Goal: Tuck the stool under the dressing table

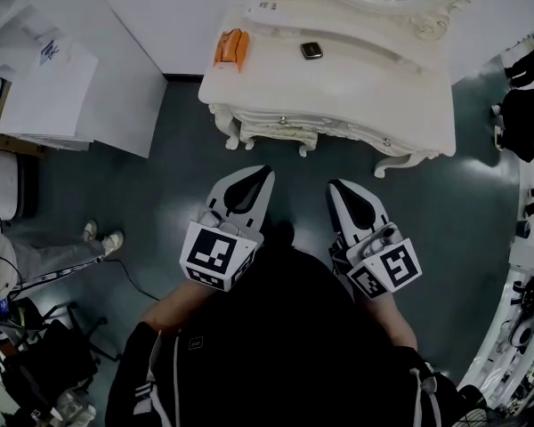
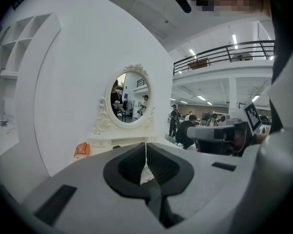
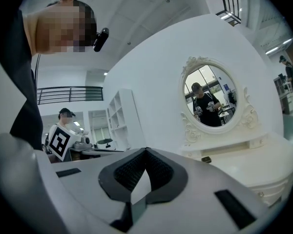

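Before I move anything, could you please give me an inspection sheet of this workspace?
Surface: white dressing table, top mostly bare; dark floor in front of it.
Job's things: dressing table present, with oval mirror; no stool seen in any view.
Clutter: orange item and small dark item on the table top.
Grippers: left claw and right claw both shut, nothing between the jaws, held short of the table.
Cables: thin dark cable on the floor at the left.
Surroundings: white shelf unit at left; a bystander's shoes near it.
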A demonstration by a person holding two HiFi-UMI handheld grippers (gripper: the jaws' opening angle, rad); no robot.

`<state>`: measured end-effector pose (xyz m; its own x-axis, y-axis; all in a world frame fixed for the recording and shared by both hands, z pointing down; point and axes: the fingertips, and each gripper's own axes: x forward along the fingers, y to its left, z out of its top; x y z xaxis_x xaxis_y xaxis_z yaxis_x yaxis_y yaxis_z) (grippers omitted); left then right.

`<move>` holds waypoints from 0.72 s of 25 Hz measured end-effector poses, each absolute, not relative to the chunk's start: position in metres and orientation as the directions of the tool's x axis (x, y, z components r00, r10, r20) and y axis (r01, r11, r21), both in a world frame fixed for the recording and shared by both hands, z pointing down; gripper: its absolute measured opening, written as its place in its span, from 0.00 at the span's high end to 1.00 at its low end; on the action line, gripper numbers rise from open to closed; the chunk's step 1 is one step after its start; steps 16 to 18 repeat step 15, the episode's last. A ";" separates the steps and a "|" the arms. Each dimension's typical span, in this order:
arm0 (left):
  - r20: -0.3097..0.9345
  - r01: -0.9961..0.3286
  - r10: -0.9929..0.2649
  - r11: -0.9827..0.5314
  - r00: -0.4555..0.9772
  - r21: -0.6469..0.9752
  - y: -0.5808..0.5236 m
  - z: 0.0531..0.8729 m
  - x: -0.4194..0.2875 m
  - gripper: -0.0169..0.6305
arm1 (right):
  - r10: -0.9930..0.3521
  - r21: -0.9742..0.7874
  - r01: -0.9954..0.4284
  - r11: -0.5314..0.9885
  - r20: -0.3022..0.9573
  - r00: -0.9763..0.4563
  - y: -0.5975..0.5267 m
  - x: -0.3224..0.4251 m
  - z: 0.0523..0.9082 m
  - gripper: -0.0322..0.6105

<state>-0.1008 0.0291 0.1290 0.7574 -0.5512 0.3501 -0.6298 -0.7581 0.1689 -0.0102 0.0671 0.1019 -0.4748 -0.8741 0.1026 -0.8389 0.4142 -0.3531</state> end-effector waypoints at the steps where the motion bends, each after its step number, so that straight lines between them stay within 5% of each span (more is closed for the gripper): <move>1: 0.351 -0.631 -0.553 -0.757 0.756 0.168 0.029 0.129 -0.101 0.96 | -0.873 -0.358 -0.837 0.414 0.104 -0.476 0.068 -0.010 0.103 0.92; 18: 0.357 -0.625 -0.544 -0.763 0.759 0.166 0.037 0.131 -0.094 0.96 | -0.869 -0.361 -0.834 0.417 0.110 -0.482 0.077 -0.010 0.109 0.92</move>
